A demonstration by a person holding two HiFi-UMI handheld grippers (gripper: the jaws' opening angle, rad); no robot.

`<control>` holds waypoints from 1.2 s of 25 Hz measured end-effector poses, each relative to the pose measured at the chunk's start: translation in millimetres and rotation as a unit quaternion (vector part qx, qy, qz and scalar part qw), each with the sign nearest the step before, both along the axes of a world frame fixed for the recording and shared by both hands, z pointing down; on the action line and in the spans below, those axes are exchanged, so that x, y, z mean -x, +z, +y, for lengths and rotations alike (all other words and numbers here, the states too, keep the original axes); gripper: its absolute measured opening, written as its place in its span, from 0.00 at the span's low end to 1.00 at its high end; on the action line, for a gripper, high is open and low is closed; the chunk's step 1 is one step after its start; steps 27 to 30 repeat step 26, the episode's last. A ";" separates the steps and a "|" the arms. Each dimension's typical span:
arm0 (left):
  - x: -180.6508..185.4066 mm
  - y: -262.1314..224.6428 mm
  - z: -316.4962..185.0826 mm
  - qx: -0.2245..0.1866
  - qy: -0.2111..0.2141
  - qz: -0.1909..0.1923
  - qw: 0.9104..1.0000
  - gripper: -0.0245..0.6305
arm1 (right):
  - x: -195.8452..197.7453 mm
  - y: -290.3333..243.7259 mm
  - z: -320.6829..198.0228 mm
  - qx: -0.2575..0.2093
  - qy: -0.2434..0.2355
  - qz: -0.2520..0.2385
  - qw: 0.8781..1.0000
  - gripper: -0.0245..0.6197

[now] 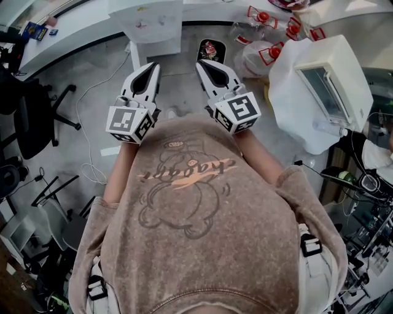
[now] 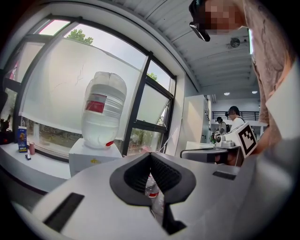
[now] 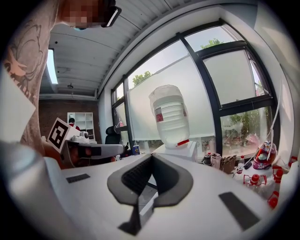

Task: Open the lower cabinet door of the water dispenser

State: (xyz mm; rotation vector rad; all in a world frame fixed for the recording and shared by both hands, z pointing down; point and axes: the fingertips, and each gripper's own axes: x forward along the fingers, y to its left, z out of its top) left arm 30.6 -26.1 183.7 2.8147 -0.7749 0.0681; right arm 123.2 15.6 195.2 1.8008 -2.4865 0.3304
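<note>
The white water dispenser (image 1: pixel 147 21) stands straight ahead against the window counter. Both gripper views show its upturned bottle (image 2: pixel 104 110) (image 3: pixel 171 117) on the white body (image 2: pixel 91 159) (image 3: pixel 182 149). Its lower cabinet door is hidden behind the gripper bodies. My left gripper (image 1: pixel 153 66) (image 2: pixel 150 154) and right gripper (image 1: pixel 202 63) (image 3: pixel 151 155) are held side by side in front of my chest, pointing at the dispenser and well short of it. Both are shut with nothing between the jaws. Each gripper view also catches the other gripper's marker cube (image 2: pixel 246 137) (image 3: pixel 60 133).
A black office chair (image 1: pixel 34 116) stands at the left, with a cable (image 1: pixel 86 153) trailing over the floor. A white appliance (image 1: pixel 325 92) under plastic sits at the right. Red-capped bottles (image 1: pixel 270 18) and clutter (image 3: pixel 262 157) line the counter right of the dispenser.
</note>
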 end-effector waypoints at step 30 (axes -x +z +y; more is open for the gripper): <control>2.9 10.6 9.3 0.017 -0.005 -0.008 1.000 0.06 | -3.3 3.4 12.5 0.002 0.003 0.017 1.000 0.05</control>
